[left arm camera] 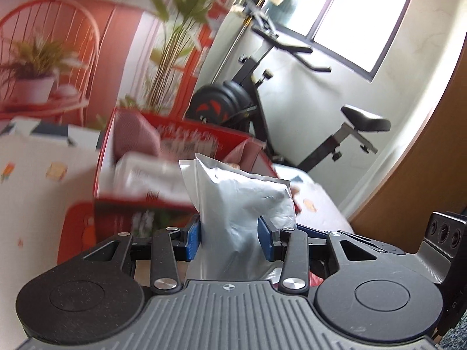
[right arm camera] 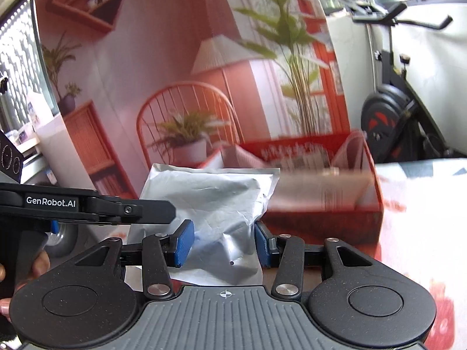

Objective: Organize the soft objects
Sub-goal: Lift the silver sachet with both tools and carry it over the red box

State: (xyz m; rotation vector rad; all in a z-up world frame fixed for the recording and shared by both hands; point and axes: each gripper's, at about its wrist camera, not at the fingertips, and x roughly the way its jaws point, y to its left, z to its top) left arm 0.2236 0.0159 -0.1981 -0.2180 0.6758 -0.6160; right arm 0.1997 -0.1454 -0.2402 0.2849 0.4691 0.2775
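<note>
I had the silver pouch (left arm camera: pixel 242 204) clamped by both the left gripper (left arm camera: pixel 230 240) and right gripper (right arm camera: pixel 223 243), jaws part-closed on it, held above the desk short of the red box (right arm camera: pixel 344 204). Box already part-filled; pouch not yet in.

A crinkled, silvery foil pouch (left arm camera: pixel 242 204) sits between ribbed blue rubbery fingers (left arm camera: pixel 193 240) on matt black plastic links.

Left gripper (left arm camera: pixel 230 237): blue pads pressed against both sides of a crumpled silver foil pouch (left arm camera: pixel 240 201), held upright. Behind it: red cardboard box (left arm camera: pixel 175 157), blurred, containing pink and white items. Background: black exercise bike (left arm camera: pixel 294 105) beneath a window (left arm camera: pixel 362 14).
</note>
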